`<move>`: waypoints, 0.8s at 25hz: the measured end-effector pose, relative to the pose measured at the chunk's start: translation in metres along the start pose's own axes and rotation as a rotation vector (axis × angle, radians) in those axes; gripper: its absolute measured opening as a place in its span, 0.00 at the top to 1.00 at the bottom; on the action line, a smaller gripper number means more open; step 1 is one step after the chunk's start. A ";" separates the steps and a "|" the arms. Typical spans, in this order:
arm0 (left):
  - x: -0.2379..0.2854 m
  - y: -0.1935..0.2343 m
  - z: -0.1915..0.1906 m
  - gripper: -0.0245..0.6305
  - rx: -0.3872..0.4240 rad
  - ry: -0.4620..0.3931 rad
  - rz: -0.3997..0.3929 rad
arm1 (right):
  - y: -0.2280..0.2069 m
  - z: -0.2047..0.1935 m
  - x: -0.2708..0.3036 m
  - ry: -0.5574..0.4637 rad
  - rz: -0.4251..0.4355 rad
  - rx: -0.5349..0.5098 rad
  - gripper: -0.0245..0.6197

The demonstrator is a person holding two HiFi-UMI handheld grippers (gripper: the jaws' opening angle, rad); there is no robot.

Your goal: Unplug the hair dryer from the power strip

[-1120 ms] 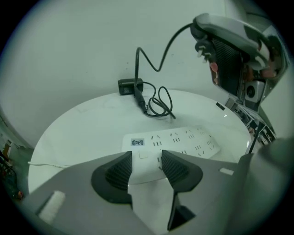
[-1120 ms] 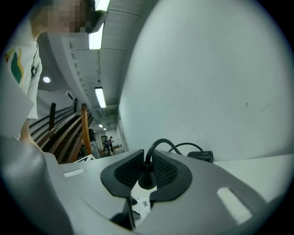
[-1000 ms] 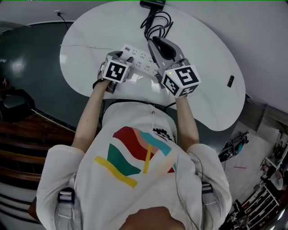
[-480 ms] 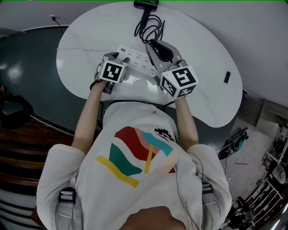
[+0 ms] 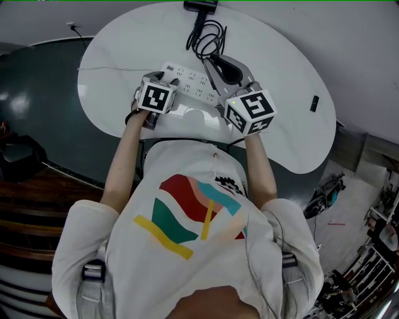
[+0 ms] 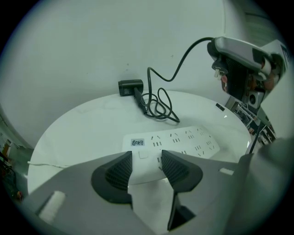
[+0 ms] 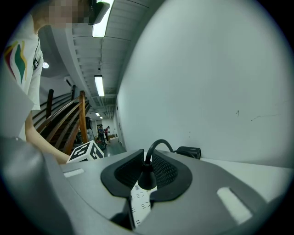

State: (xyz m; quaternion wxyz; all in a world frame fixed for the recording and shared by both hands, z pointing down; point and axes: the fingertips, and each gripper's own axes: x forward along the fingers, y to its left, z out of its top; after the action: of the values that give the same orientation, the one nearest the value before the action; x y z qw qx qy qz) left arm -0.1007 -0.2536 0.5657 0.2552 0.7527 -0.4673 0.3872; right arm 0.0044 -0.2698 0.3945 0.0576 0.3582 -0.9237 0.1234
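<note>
A white power strip (image 5: 189, 81) (image 6: 183, 141) lies on the round white table (image 5: 280, 68). My left gripper (image 5: 167, 80) (image 6: 147, 163) stands over its labelled end with the pads apart and the strip's top showing between them. Whether the tips touch it I cannot tell. My right gripper (image 5: 215, 61) (image 7: 147, 172) is shut on the black plug (image 7: 147, 178), held in the air above the strip (image 7: 140, 202). From the plug the black cord (image 5: 209, 37) (image 6: 158, 105) runs in loose loops back to the black hair dryer (image 5: 201, 5) (image 6: 130, 86) at the table's far edge.
A small black object (image 5: 315, 103) lies near the table's right edge. A thin white cable (image 5: 106, 68) crosses the table's left part. A pale wall stands right behind the table, and dark floor and wooden stairs lie to the left.
The head view has shifted a little. Both grippers keep their places over the strip, and the right one stays closed on the plug.
</note>
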 end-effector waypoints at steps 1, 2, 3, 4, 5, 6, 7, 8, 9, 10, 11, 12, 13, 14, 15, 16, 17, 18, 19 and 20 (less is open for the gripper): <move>0.000 0.001 0.000 0.66 0.002 -0.001 0.006 | -0.001 -0.001 -0.001 0.003 -0.003 -0.001 0.85; 0.001 0.003 0.000 0.66 0.006 0.001 0.014 | -0.002 -0.002 -0.002 0.008 -0.006 -0.004 0.85; 0.001 0.003 -0.001 0.66 0.006 0.005 0.017 | -0.003 -0.004 -0.003 0.014 -0.010 -0.008 0.85; 0.001 0.002 -0.002 0.66 0.002 0.008 0.012 | -0.004 -0.006 -0.004 0.022 -0.013 -0.014 0.85; 0.001 0.001 -0.001 0.66 0.000 0.006 0.008 | -0.004 -0.009 -0.005 0.031 -0.016 -0.019 0.85; 0.001 0.000 -0.001 0.66 -0.002 0.004 0.006 | -0.004 -0.012 -0.007 0.039 -0.019 -0.023 0.85; 0.000 -0.001 -0.002 0.66 -0.007 0.007 0.005 | -0.004 -0.015 -0.009 0.046 -0.023 -0.023 0.85; 0.000 -0.002 -0.004 0.66 -0.012 0.010 0.003 | -0.005 -0.017 -0.010 0.051 -0.028 -0.021 0.85; 0.000 -0.002 -0.005 0.66 -0.014 0.011 0.003 | -0.006 -0.019 -0.012 0.054 -0.034 -0.020 0.85; 0.000 -0.002 -0.005 0.66 -0.016 0.010 0.004 | -0.008 -0.020 -0.012 0.058 -0.041 -0.022 0.85; 0.001 -0.002 -0.004 0.66 -0.017 0.008 0.003 | -0.010 -0.022 -0.013 0.063 -0.047 -0.026 0.85; 0.001 -0.002 -0.004 0.66 -0.020 0.007 0.003 | -0.012 -0.024 -0.015 0.071 -0.054 -0.034 0.85; 0.001 -0.003 -0.003 0.66 -0.022 0.007 0.004 | -0.014 -0.027 -0.016 0.084 -0.063 -0.045 0.85; 0.001 -0.003 -0.003 0.66 -0.025 0.006 0.005 | -0.017 -0.031 -0.018 0.102 -0.074 -0.058 0.85; 0.000 -0.002 -0.004 0.66 -0.026 0.007 0.008 | -0.020 -0.037 -0.020 0.124 -0.090 -0.073 0.85; 0.000 -0.002 -0.004 0.66 -0.026 0.007 0.010 | -0.025 -0.044 -0.022 0.150 -0.109 -0.090 0.85; 0.000 -0.002 -0.004 0.66 -0.026 0.007 0.011 | -0.030 -0.050 -0.024 0.176 -0.130 -0.104 0.85; 0.000 -0.002 -0.004 0.66 -0.026 0.007 0.010 | -0.035 -0.057 -0.026 0.198 -0.151 -0.113 0.85; 0.000 -0.002 -0.004 0.66 -0.025 0.007 0.009 | -0.041 -0.062 -0.029 0.214 -0.170 -0.117 0.85; 0.000 -0.002 -0.003 0.66 -0.024 0.007 0.009 | -0.045 -0.066 -0.031 0.225 -0.186 -0.115 0.85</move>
State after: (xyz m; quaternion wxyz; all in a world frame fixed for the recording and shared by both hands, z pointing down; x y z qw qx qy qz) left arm -0.1004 -0.2506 0.5679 0.2641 0.7461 -0.4744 0.3853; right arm 0.0594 -0.2642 0.4604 0.1922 0.4224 -0.8797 0.1036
